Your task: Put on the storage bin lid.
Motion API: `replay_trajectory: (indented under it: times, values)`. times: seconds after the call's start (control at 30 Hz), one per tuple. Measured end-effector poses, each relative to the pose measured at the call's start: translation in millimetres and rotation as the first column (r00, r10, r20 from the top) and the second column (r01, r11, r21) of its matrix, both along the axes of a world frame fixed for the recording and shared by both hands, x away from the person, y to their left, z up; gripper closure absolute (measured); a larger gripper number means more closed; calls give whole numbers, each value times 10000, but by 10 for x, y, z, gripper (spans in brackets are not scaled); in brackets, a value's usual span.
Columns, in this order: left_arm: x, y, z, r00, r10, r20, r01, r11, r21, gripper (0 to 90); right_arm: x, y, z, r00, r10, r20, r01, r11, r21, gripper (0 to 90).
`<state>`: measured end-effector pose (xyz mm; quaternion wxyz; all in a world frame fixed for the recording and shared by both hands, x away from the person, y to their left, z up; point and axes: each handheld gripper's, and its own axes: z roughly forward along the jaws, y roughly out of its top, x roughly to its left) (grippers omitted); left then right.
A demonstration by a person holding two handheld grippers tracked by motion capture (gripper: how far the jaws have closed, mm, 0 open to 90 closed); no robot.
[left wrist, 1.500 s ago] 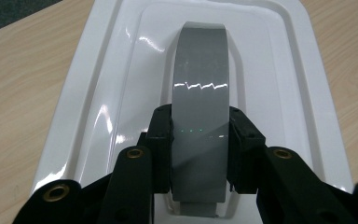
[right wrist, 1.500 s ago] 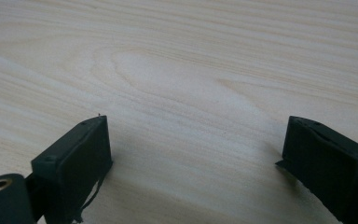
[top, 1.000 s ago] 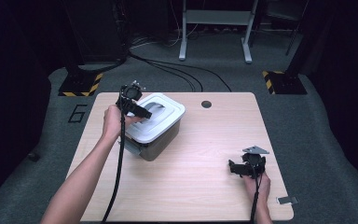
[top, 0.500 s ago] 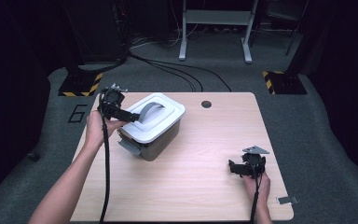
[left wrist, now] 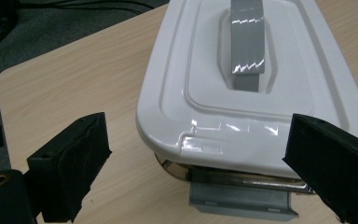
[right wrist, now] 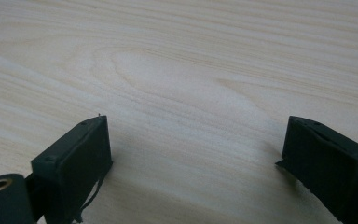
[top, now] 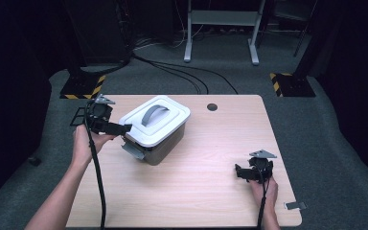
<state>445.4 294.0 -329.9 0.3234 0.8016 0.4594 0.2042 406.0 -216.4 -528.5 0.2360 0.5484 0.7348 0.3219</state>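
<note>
Lidded storage box [top: 155, 134], a dark translucent tub under a white plastic lid [left wrist: 247, 79] with a grey strap handle [top: 152, 114], sits on the left half of my pale wooden table [top: 206, 191], turned at an angle to the table edge. I cannot see inside: the lid is seated on it, and the tub wall is too dark to read. One grey clip latch [left wrist: 240, 200] on the short end facing my left gripper [top: 120, 128] hangs swung down, away from the lid.

Left gripper: held level just beside that short end, its jaws have just been opening and now stand wide apart with nothing between the pads; in the left gripper view the lid's end lies ahead of them, untouched. Right gripper [top: 239, 173]: resting near the table's near right corner, well apart from the box, jaws wide and empty over bare wood.

Compared with a second ago, my left gripper is no longer over the lid by the handle but off the box's left end; the latch now shows lowered. The right gripper has stayed put.

Cut off: the lid's far end leaves the left gripper view at the top. The opposite latch is hidden behind the box.
</note>
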Motion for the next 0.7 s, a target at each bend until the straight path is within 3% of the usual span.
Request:
replay_trajectory:
  times: [0.3, 0.5, 0.7]
  values:
    - [-200, 138, -244, 9998, 169, 52, -170, 9997, 187, 51, 0, 0, 0, 10000, 3, 1, -3, 10000, -1, 68]
    - [-305, 253, -480, 9988, 373, -319, -364, 9990, 265, 53, 0, 0, 0, 10000, -1, 6, 1, 10000, -2, 69]
    - [-379, 358, -760, 9972, 502, -557, -499, 9987, 71, 42, 0, 0, 0, 10000, -10, 2, 10, 10000, -15, 69]
